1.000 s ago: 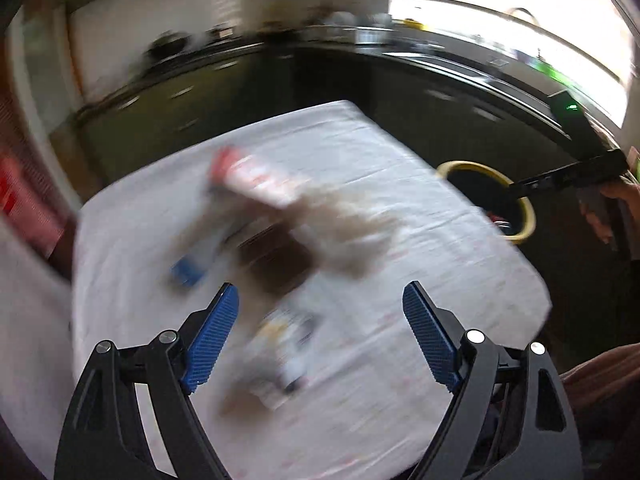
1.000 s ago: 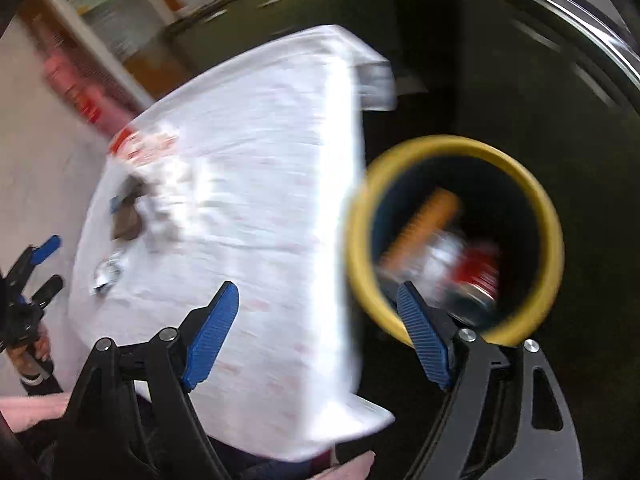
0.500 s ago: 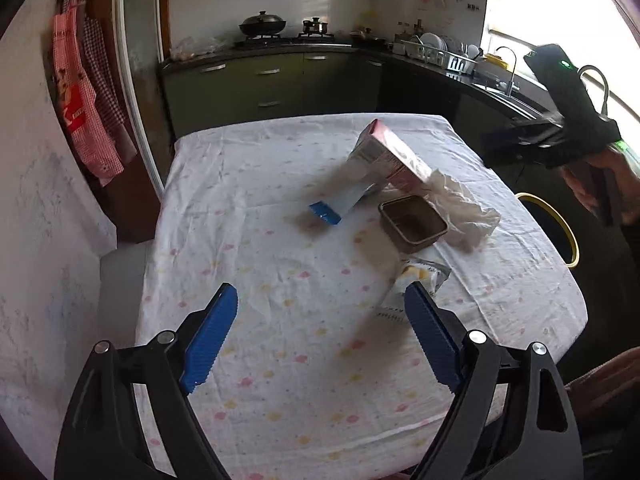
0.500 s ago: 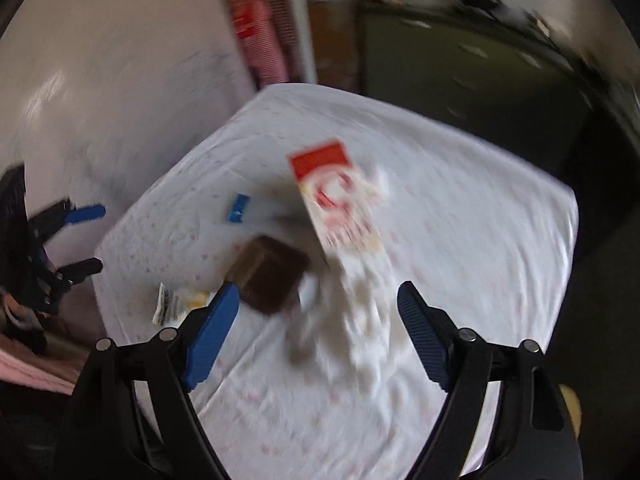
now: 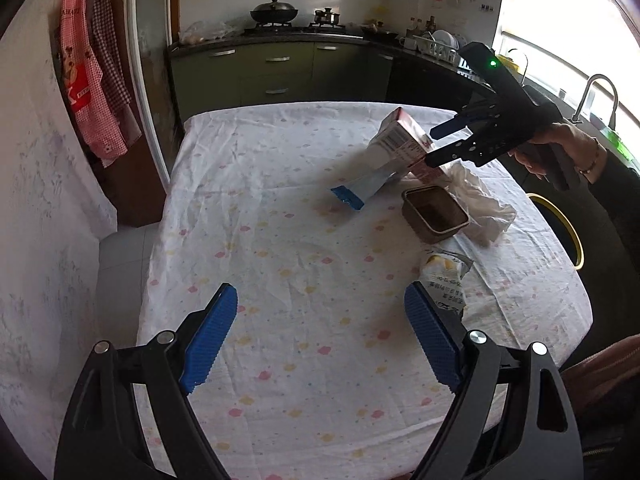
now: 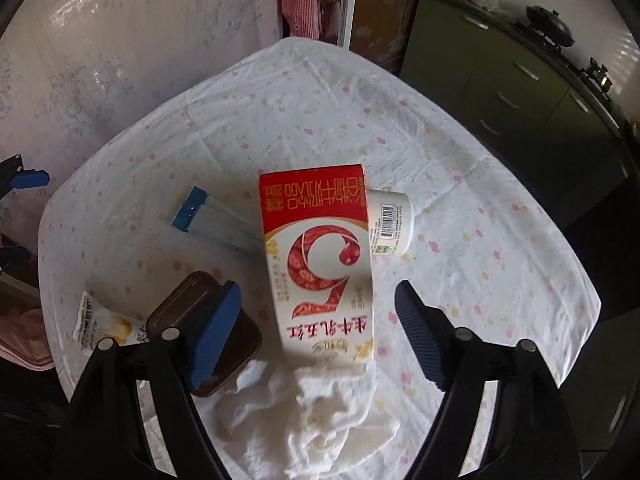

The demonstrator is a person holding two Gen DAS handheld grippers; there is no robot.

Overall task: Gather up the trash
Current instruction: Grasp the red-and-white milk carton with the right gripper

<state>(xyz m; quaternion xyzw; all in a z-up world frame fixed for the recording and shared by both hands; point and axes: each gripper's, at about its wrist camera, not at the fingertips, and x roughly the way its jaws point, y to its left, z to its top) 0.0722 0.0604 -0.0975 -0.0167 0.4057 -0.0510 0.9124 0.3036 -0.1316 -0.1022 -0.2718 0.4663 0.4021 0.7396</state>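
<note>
Since a second ago the right gripper [image 6: 318,324] has swung away from the yellow-rimmed bin [image 5: 568,232] to hang over the table [image 5: 280,208], its jaws closing with the red-and-white milk carton [image 6: 320,256] between them but not yet pinched. Crumpled white tissue [image 6: 320,412] lies just below its fingers, a brown tray [image 6: 208,328] behind its left finger, a white bottle [image 6: 390,222] and a blue-tipped sachet [image 6: 212,220] beyond. Over bare cloth, the left gripper [image 5: 320,336] stands wide open and holds nothing, a small snack wrapper [image 5: 444,276] beside its right finger.
</note>
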